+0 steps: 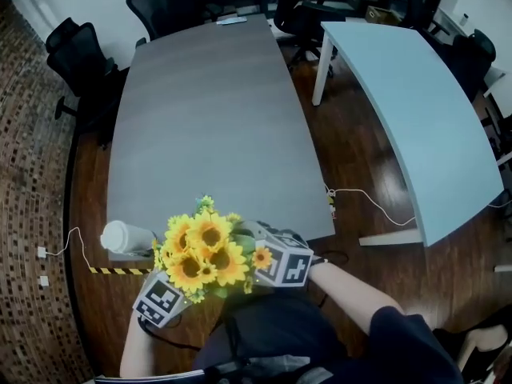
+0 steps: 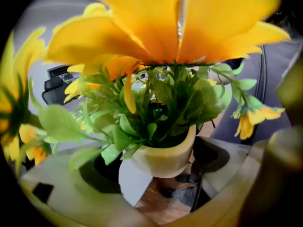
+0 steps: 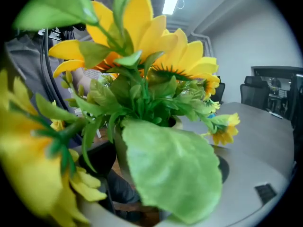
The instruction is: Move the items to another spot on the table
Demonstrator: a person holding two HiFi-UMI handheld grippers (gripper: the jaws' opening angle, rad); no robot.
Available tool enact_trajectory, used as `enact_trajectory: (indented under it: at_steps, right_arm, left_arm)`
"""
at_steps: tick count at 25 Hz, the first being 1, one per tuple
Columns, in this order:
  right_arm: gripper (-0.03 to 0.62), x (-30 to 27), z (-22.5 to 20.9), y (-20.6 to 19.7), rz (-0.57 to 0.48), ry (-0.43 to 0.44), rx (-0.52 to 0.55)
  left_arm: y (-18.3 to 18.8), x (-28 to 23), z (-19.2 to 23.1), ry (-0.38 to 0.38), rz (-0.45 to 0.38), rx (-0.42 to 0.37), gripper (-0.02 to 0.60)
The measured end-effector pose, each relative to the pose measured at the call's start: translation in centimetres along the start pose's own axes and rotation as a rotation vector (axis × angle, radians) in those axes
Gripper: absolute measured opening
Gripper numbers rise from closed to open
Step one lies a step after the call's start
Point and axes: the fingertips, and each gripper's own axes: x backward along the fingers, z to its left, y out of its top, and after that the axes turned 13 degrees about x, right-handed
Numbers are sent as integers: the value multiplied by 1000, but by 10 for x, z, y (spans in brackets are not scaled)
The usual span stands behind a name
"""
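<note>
Cream flower pot (image 2: 163, 157), smooth-walled and widest at the rim, carries a dense bunch of artificial sunflowers (image 1: 204, 250). It hangs in the air at the near edge of the grey table (image 1: 208, 118), resting on nothing: wood floor and the person's clothing show beneath its base.

Left gripper (image 2: 156, 161): jaws wide, one against each side of the pot below the rim. I judge that it bears the load. Right gripper (image 3: 158, 167): jaws equally wide, with the pot between them. A large green leaf (image 3: 170, 174) covers the contact area, so grip on that side cannot be confirmed.

A white cup (image 1: 124, 237) lies on its side at the table's near left corner, just beside the bouquet. The rest of the table is bare apart from a small object at the far edge.

Risks noted:
- Slip. The wall is smooth and the hold sits low under a heavy head of flowers, so any tilt could rotate the pot out of the jaws and onto the floor.
- Conflict between the grippers. Uneven motion could pry the pot loose.
- Obstructed sight. Foliage fills both gripper views, so placement would be judged largely blind.
- Collision. A leftward swing could sweep the cup off the corner.
</note>
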Motion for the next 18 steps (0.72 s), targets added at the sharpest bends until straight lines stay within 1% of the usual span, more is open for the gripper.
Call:
enact_trajectory:
  at_steps: [4,8,10,13,15,18]
  right_arm:
    - [460,-16,-20,0,27,-50,-14]
    - [460,-36,-36,-5,57,-100,2]
    - [460,-45,-42,-12,69,-117,-6]
    - [460,-57,-44,-23,88,-120,-29]
    - [460,-65,-44,-31,110,-117,-31]
    - [460,-74,-44,-42,143,-116,-34]
  left_arm:
    - [-3,-2,26,-42,9,-21,485]
    - [-13,-8,52,-57,28,-34,485]
    - [-20,-13,62,-61,41,-42,484]
    - [-35,-20,72,-61,75,-52,484]
    - [-44,-26,75,-72,82,-56,485]
    - [-55,-36,80,-86,89,-43,485]
